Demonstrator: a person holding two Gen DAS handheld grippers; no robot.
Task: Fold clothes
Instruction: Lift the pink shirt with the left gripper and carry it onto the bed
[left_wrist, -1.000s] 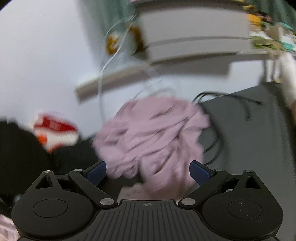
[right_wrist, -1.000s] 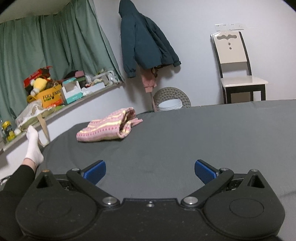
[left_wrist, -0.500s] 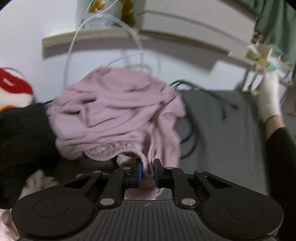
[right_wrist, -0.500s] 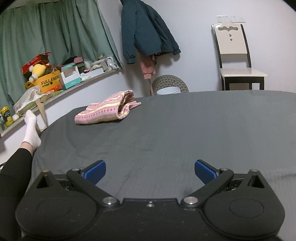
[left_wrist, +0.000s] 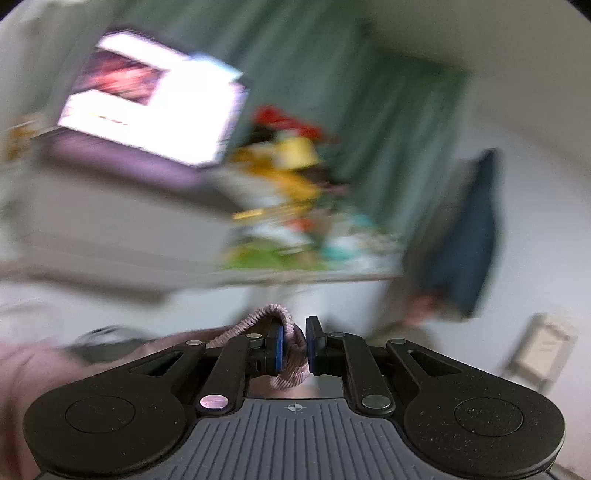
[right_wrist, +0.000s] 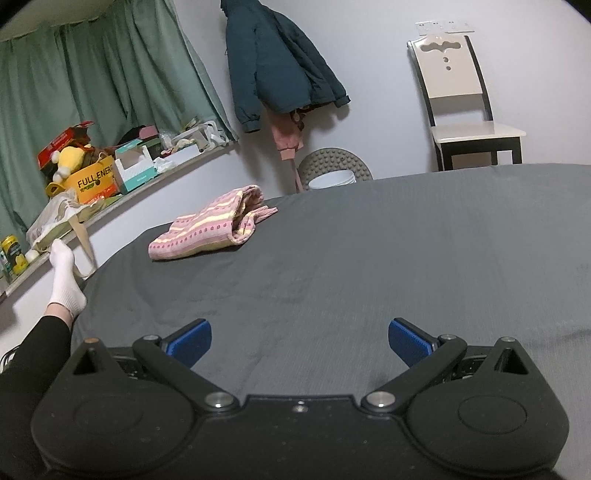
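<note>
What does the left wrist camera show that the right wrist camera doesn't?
Only the left wrist view shows the left tongs shut on the gathered hem of a mauve garment, and a bright, blurred screen.

Only the right wrist view shows the open, empty right tongs over the grey bedcover, a folded pink striped garment lying on it, and a foot in a white sock.

Both show the green curtain, the cluttered shelf, the dark jacket hanging on the wall, and the chair.
</note>
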